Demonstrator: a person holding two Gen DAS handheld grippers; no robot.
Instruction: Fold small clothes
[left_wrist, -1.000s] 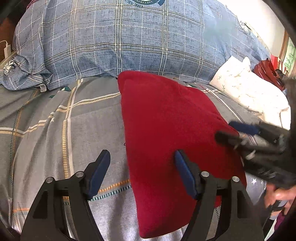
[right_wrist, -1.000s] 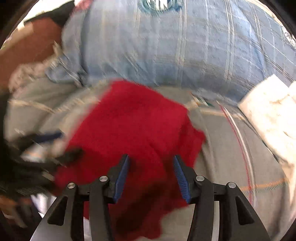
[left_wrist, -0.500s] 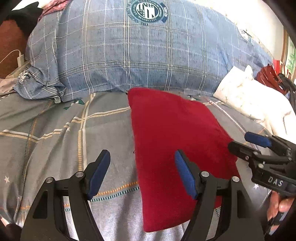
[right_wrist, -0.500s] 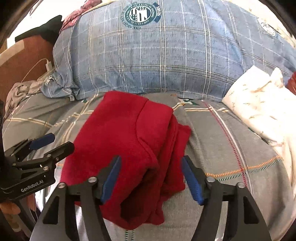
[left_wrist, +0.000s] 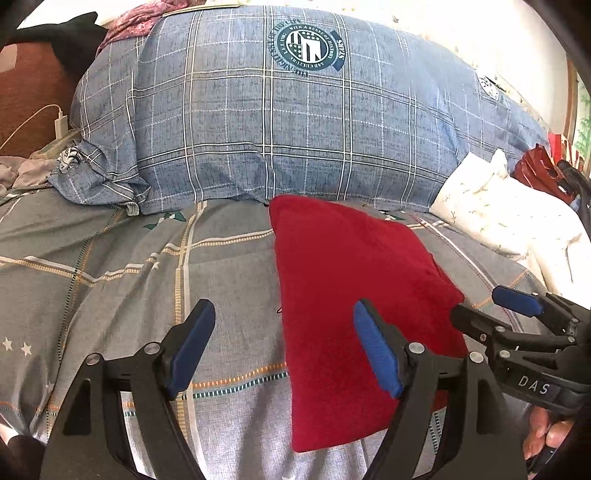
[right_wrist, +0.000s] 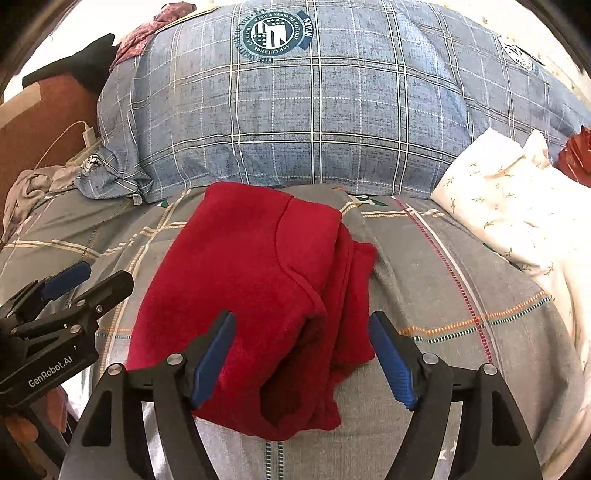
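Note:
A red fleece garment lies folded into a long block on the grey checked bedsheet. In the right wrist view the garment shows stacked layers and an open fold along its right side. My left gripper is open and empty, just above the garment's near left edge. My right gripper is open and empty, its jaws either side of the garment's near right corner without touching it. The right gripper shows at the right of the left wrist view, and the left gripper at the left of the right wrist view.
A big blue checked pillow lies across the back of the bed. A white flowered cloth lies at the right, a red bag behind it. Crumpled grey cloth and a charger cable sit at the far left.
Both grippers have pulled back and up from the garment. The right gripper's jaws have opened wider. The garment lies still.

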